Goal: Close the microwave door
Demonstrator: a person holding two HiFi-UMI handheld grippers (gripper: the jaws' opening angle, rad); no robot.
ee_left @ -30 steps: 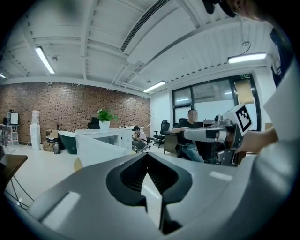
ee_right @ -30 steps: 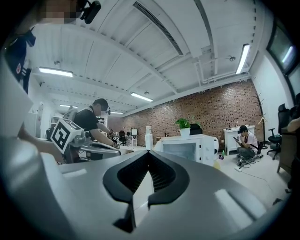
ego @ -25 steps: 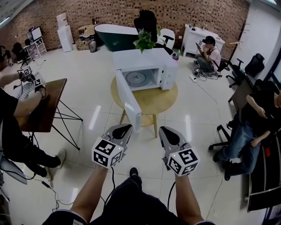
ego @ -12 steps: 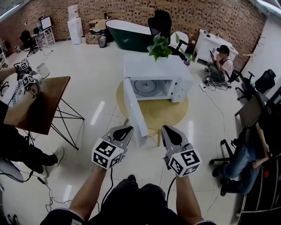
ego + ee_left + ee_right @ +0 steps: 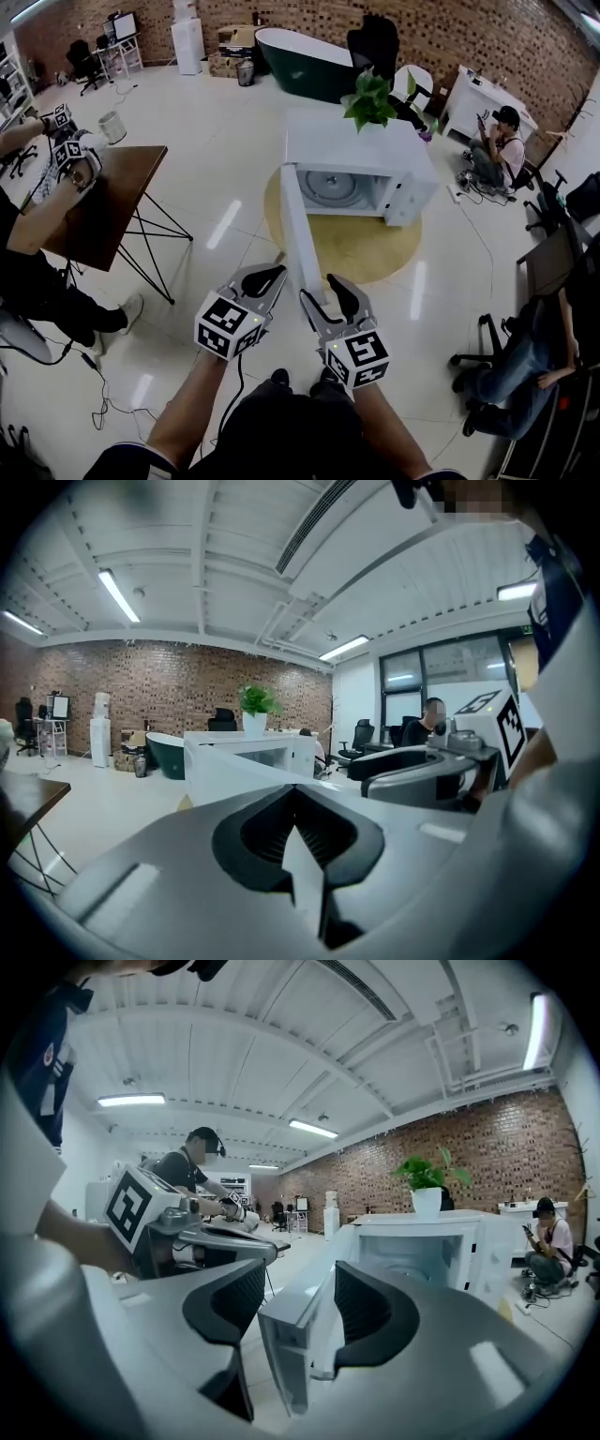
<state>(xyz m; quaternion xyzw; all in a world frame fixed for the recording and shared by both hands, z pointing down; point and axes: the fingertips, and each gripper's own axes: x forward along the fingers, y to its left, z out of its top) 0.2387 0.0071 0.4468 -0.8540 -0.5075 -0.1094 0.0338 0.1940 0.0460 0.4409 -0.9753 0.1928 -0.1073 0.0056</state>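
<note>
A: Where's the microwave [image 5: 361, 155]?
B: On the round bench [image 5: 375, 251], with a plant [image 5: 372, 97] on top. Its door [image 5: 300, 230] is swung wide open, pointing toward the person.
A: Right hand-held gripper [image 5: 323, 292]?
B: Its jaws have just been opening and are now spread, with the door's free edge between them. One pad is close to the door face. Can't tell if it touches.
A: Left?
B: Left hand-held gripper [image 5: 270, 275] is pressed together, empty, just left of the door edge.
</note>
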